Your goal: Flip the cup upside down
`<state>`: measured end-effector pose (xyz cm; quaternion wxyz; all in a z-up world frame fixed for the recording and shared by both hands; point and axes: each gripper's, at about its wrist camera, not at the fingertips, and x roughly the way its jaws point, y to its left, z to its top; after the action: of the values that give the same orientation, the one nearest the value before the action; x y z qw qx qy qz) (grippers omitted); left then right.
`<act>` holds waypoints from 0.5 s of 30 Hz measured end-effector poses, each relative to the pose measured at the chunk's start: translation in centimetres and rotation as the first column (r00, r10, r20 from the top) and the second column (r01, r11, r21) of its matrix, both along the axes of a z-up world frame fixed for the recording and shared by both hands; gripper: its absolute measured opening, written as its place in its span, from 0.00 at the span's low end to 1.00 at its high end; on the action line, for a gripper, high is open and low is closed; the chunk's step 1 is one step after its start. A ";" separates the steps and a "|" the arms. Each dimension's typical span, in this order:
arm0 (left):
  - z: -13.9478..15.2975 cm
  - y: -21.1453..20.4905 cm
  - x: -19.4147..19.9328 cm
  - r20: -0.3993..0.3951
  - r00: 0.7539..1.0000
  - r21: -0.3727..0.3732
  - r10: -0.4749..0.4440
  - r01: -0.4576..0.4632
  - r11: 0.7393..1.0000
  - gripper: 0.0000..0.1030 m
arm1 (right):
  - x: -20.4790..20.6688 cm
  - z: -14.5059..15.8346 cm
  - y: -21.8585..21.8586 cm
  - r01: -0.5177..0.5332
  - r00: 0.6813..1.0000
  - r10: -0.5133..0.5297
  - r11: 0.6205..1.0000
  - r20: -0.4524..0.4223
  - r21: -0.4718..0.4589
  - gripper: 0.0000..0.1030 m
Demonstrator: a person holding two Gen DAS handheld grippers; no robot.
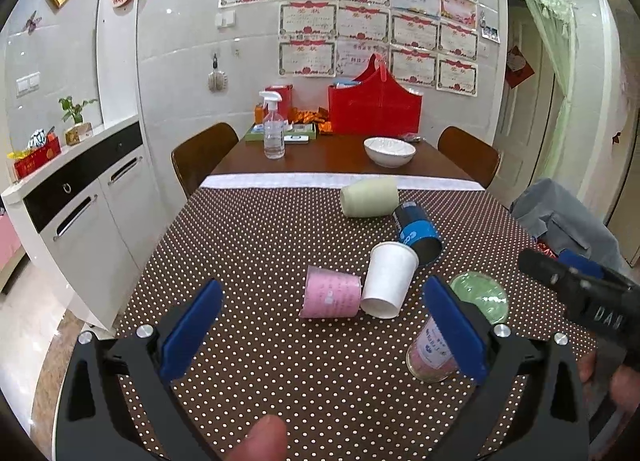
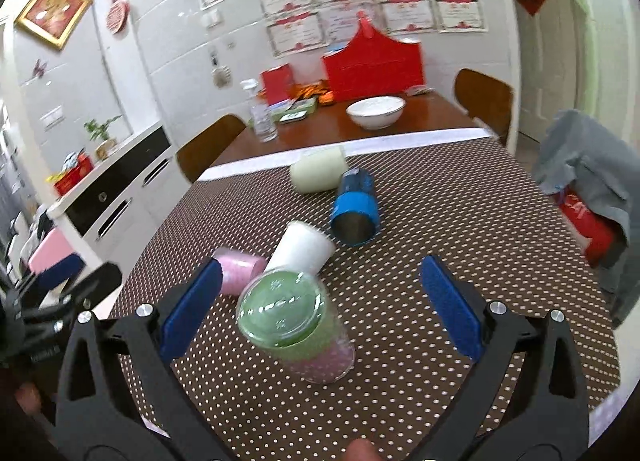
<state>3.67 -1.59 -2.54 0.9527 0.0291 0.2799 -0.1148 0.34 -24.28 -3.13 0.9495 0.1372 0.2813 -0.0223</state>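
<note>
Fingers of my right gripper (image 2: 320,309) spread wide, green-bottomed cup (image 2: 296,329) between them inverted; left gripper (image 1: 320,325) released; four cups still lie sideways.

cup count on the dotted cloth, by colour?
Pale green cup: 1
Blue cup: 1
White cup: 1
Pink cup: 1
Clear cup with green and pink bands: 1
Total: 5
</note>
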 end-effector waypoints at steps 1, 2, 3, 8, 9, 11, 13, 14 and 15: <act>0.3 -0.1 -0.3 0.008 1.000 0.000 0.000 0.000 1.000 0.96 | -0.4 0.5 0.0 0.014 1.000 -0.014 1.000 0.010 -0.012 0.94; 0.6 -0.1 -0.5 0.014 1.000 0.001 0.000 0.000 1.000 0.96 | -0.6 0.7 -0.1 0.023 1.000 -0.023 1.000 0.013 -0.021 0.94; 0.9 -0.2 -0.7 0.022 1.000 0.003 0.000 0.000 1.000 0.96 | -1.0 0.9 0.0 0.034 0.999 -0.033 0.999 0.017 -0.032 0.94; 2.4 -0.5 -2.1 0.061 0.998 0.012 0.003 -0.004 1.000 0.96 | -2.8 2.2 0.5 0.075 0.996 -0.071 0.992 0.048 -0.104 0.94; 2.8 -0.5 -2.5 0.069 0.998 0.014 0.005 -0.006 1.000 0.96 | -3.1 2.4 0.6 0.084 0.995 -0.079 0.990 0.054 -0.117 0.94; 3.2 -0.7 -3.0 0.081 0.997 0.019 0.008 -0.009 1.000 0.96 | -3.9 2.9 0.8 0.105 0.993 -0.096 0.984 0.074 -0.141 0.94; 3.7 -0.7 -3.6 0.096 0.995 0.025 0.009 -0.011 1.000 0.96 | -4.5 3.4 0.9 0.121 0.990 -0.107 0.980 0.091 -0.156 0.94; 3.9 -0.7 -4.0 0.102 0.995 0.025 0.009 -0.012 1.000 0.96 | -4.9 3.6 1.0 0.125 0.989 -0.110 0.979 0.099 -0.161 0.94; 4.1 -0.6 -4.2 0.107 0.994 0.024 0.011 -0.013 1.000 0.96 | -5.2 3.8 1.2 0.128 0.988 -0.111 0.978 0.108 -0.167 0.94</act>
<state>-0.56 -2.20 1.61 0.9666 0.0453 0.2300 -0.1040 -4.88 -23.12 0.67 0.9674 0.0716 0.2227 -0.0971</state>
